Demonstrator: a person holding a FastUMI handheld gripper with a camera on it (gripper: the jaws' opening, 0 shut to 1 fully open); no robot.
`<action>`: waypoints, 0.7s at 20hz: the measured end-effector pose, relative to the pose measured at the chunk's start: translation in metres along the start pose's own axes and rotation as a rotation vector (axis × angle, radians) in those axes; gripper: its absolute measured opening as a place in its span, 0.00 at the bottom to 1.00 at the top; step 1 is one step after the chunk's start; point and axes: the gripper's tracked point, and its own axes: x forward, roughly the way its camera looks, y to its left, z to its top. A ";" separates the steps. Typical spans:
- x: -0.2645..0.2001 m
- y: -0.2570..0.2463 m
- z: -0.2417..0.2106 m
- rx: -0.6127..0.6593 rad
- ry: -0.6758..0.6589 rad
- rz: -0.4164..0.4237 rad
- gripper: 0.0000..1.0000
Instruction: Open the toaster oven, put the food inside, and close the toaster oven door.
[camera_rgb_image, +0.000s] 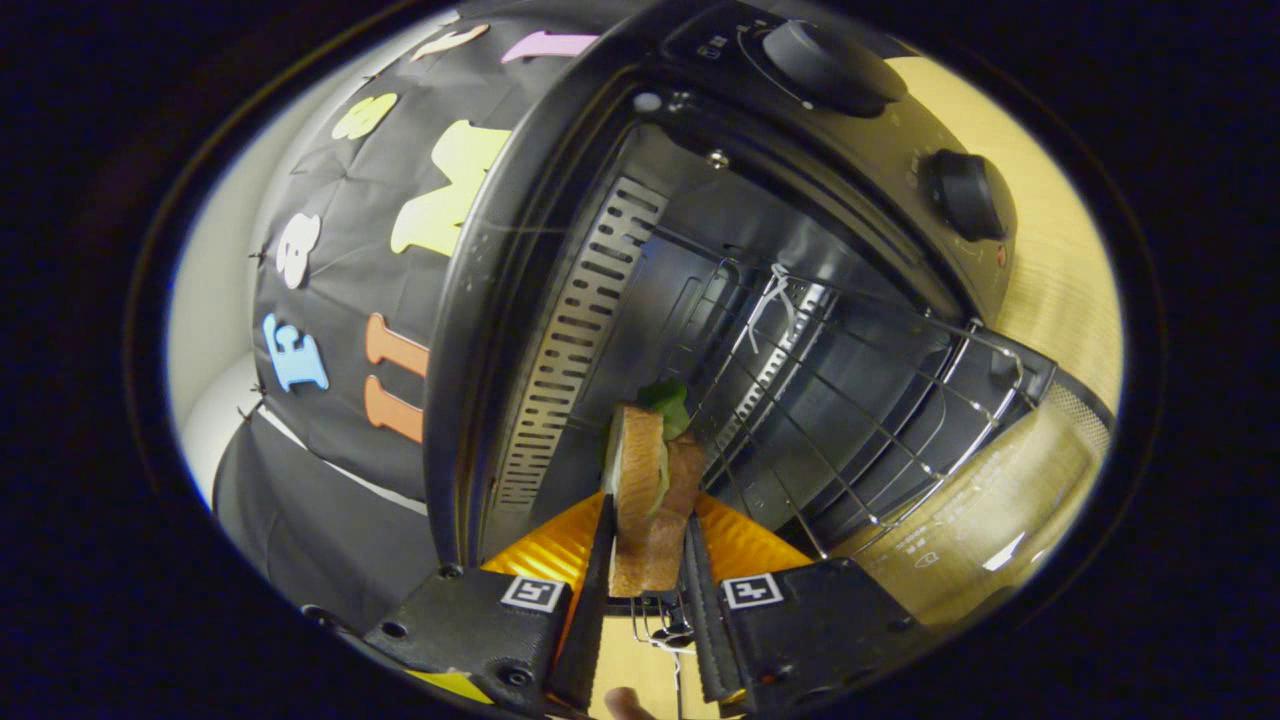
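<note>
**Sandwich going into open toaster oven**

Claw clamped on sandwich, both fingers pressing the bread sides, so filling stays stacked and the green leaf pokes out on the far end. Held edge-on, just ahead of the fingertips, at the mouth of the toaster oven. Door already dropped open, giving clear entry. Wire rack beyond the sandwich, likely landing spot. Claw rolled sideways, pointing straight into the cavity, low over the surface. Release and door closing not yet done.
</note>
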 end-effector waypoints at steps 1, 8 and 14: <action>-0.001 0.003 0.001 -0.017 -0.003 0.008 0.44; -0.025 -0.006 0.023 -0.150 -0.098 -0.089 0.77; -0.047 0.005 0.033 -0.208 -0.109 -0.099 0.92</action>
